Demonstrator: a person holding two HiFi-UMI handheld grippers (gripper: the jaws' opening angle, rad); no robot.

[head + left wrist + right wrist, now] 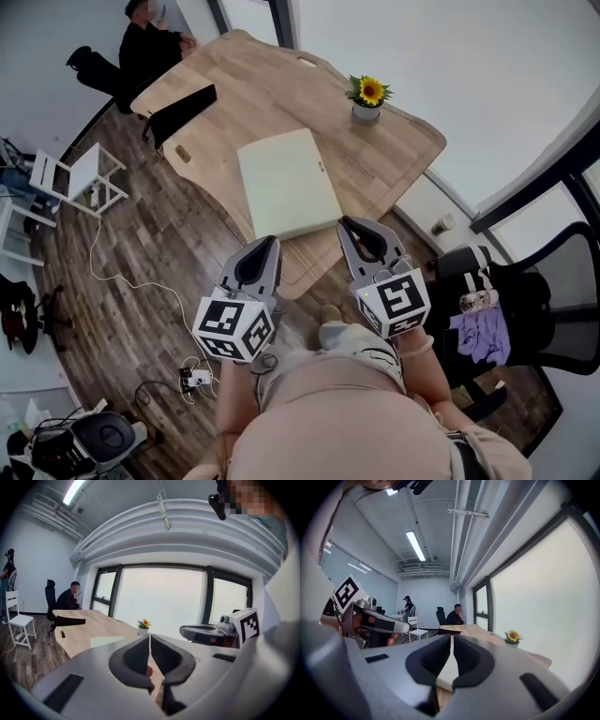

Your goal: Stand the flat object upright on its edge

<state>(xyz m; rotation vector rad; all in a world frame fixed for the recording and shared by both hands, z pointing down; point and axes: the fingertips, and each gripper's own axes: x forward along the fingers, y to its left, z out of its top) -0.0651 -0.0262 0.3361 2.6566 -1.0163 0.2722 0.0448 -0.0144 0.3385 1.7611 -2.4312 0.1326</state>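
Observation:
A pale, flat rectangular board (287, 184) lies flat on the wooden table (230, 80), near its front edge. My left gripper (265, 246) is shut and empty, short of the table's near edge, just left of the board's near corner. My right gripper (351, 225) is shut too, with nothing in it, and its tip reaches the board's near right corner. In the left gripper view the jaws (149, 636) meet, with the board (107, 641) beyond them on the left. In the right gripper view the closed gripper (452, 637) points at the board (449, 666).
A potted sunflower (367, 96) stands on the table behind the board, and a black object (183, 112) lies at the table's left end. A person sits at the far end (150, 42). A white chair (80, 175), floor cables (141, 286) and a black office chair (525, 309) surround the table.

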